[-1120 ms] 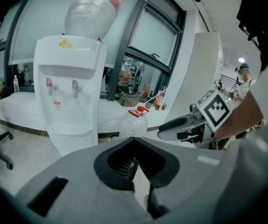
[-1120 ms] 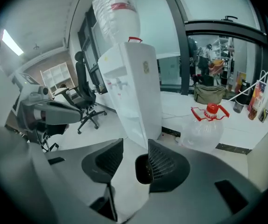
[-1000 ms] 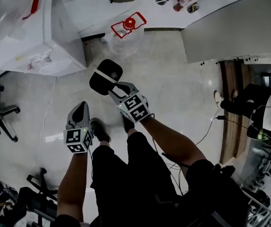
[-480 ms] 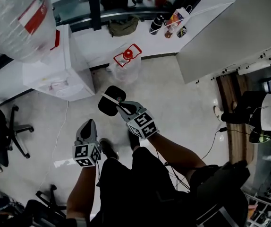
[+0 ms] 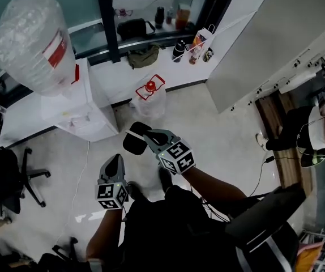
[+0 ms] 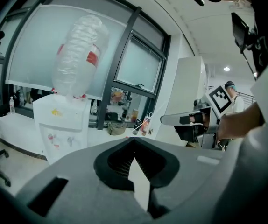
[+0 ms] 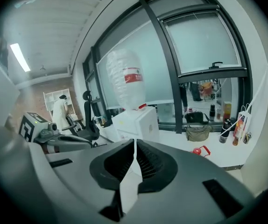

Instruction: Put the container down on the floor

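- The left gripper [image 6: 134,146] has its grey jaws brought together. The black ribbed pads meet at the tips, with only a thin pale wedge of background showing lower down. Nothing sits between them.
- The right gripper [image 7: 134,144] is likewise closed, with only a hairline slit between its pads, and it carries nothing. (In the head view a black rounded shape [image 5: 133,143] shows at its front end, too dark to identify.)
- Both grippers are held out in front of the person's body, above the pale glossy floor [image 5: 208,129]. The left one is nearer the torso and the right one is further forward. Neither touches anything that can be made out.
- The clear plastic water jug [image 5: 149,98], with a red cap and a red carry handle, stands on the floor ahead of the right gripper, well apart from both grippers.
- It sits at the foot of the white ledge [image 5: 117,79] under the window, just beside the white water dispenser [image 5: 77,113].
- Its long axis looks vertical: the base is on the floor and the red cap points up toward the head camera.
- The dispenser carries an inverted clear bottle [image 5: 29,41] with a red label, neck down.
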Available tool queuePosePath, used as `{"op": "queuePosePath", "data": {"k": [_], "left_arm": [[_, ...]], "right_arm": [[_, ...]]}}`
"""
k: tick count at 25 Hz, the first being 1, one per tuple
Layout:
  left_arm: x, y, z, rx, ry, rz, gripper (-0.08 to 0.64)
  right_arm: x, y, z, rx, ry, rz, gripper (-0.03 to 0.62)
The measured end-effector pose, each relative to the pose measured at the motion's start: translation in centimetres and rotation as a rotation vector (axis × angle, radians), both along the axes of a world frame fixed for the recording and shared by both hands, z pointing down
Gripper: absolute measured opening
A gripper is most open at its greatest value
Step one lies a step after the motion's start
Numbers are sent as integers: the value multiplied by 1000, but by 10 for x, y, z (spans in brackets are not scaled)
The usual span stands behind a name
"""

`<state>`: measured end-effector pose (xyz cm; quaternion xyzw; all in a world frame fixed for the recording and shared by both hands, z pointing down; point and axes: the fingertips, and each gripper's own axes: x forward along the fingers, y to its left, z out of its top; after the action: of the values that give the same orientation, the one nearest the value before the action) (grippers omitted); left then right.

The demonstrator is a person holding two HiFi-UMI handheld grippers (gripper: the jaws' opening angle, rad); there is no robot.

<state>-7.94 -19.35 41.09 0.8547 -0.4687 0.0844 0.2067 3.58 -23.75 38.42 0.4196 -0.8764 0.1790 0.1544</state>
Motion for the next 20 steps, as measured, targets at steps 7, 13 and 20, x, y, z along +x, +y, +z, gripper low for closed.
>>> {"op": "queuePosePath", "data": {"k": [7, 13, 20], "left_arm": [[4, 4, -54, 61, 23, 46, 6], [9, 1, -89, 92, 32, 31, 6], [-5, -17, -122, 136, 54, -39, 6]], "right_arm": [[4, 6, -46, 53, -49, 54, 9], [4, 9, -74, 102, -53, 37, 9], [8, -1, -103, 150, -59, 35, 8]]}}
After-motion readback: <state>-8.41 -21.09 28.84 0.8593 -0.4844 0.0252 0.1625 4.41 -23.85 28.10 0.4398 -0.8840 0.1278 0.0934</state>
